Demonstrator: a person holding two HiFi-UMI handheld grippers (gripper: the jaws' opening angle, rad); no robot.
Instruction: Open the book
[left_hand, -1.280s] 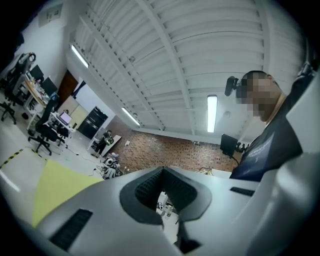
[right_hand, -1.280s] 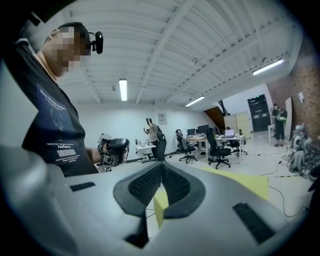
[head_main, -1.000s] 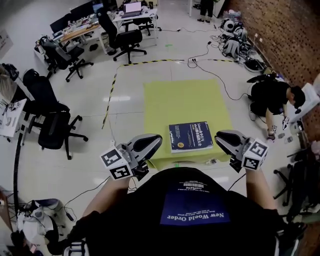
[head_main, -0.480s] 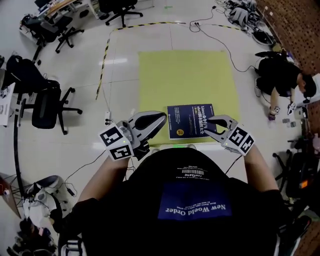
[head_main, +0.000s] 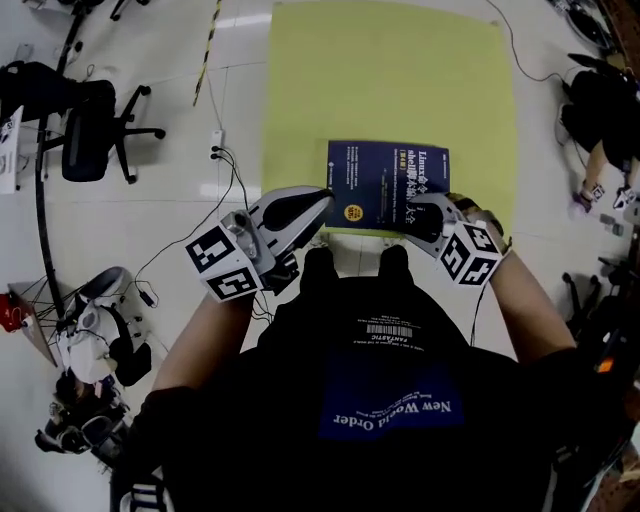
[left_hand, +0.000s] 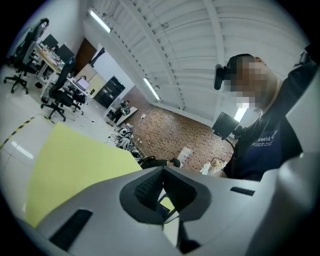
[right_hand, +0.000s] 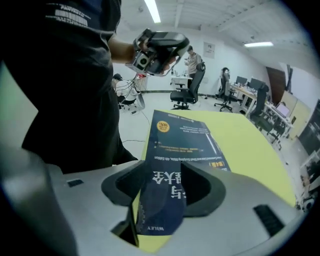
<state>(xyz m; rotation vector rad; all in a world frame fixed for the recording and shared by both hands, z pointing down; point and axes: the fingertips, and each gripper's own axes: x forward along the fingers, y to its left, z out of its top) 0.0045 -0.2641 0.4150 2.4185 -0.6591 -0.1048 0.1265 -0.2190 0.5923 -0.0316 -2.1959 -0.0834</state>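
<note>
A dark blue closed book (head_main: 388, 185) lies flat on the yellow mat (head_main: 390, 70), near its front edge. My right gripper (head_main: 424, 214) points steeply down over the book's near right corner. In the right gripper view that corner of the book (right_hand: 187, 137) shows in the gap of the right gripper (right_hand: 167, 187), whose jaws are opening; the pads do not press on it. My left gripper (head_main: 318, 200) hovers level just left of the book, apart from it, its fingertips together with nothing between them. It also shows as the left gripper (right_hand: 157, 50) in the right gripper view.
White tiled floor surrounds the mat. A black office chair (head_main: 85, 120) and loose cables (head_main: 225, 150) lie to the left, a bag (head_main: 90, 345) at the lower left. A crouching person (head_main: 600, 110) is at the right edge.
Both grippers have dropped toward the mat and the view has closed in on the book. The right gripper tipped downward over the book's near right corner and its jaws spread.
</note>
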